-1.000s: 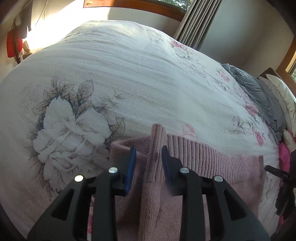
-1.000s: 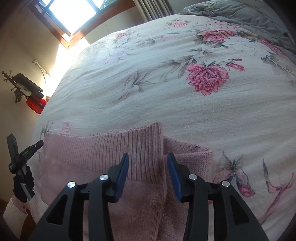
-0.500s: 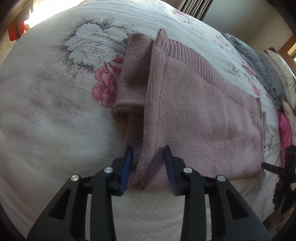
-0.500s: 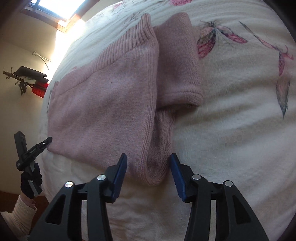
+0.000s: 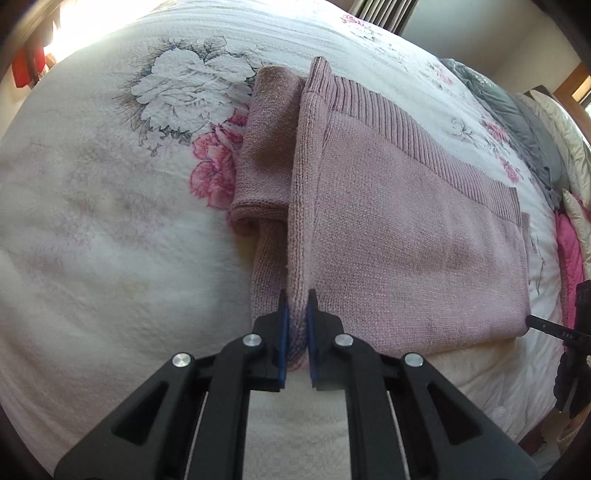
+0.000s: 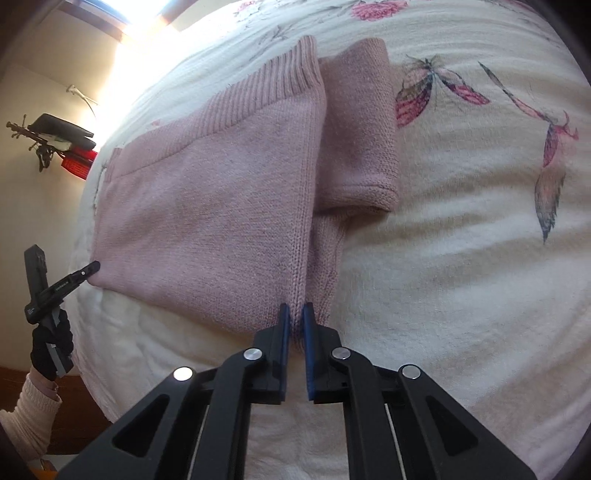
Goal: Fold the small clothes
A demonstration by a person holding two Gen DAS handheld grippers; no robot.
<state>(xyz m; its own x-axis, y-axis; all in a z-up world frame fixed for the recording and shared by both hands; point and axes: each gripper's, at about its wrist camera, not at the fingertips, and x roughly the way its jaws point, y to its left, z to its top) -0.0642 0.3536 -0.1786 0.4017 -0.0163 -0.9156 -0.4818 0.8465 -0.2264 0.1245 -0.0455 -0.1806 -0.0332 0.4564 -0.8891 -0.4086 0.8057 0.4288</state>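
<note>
Left gripper (image 5: 295,332) clamped on near left corner of pink knit sweater (image 5: 406,236); right gripper (image 6: 294,326) clamped on near right corner (blue pads pinching the doubled edge, both sides). Beyond, sweater flat on floral bedspread (image 5: 110,258), sleeves (image 6: 358,133) tucked in, ribbed hem (image 5: 406,122) far. Judged partway: sleeve folds done, final fold toward hem remaining.

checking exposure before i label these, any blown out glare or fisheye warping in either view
Left wrist view: glare whites out the top-left corner, and the bedspread bulges from fisheye bending. Right wrist view: the window is blown out top left, while the pink sweater stays evenly lit and sharp.
</note>
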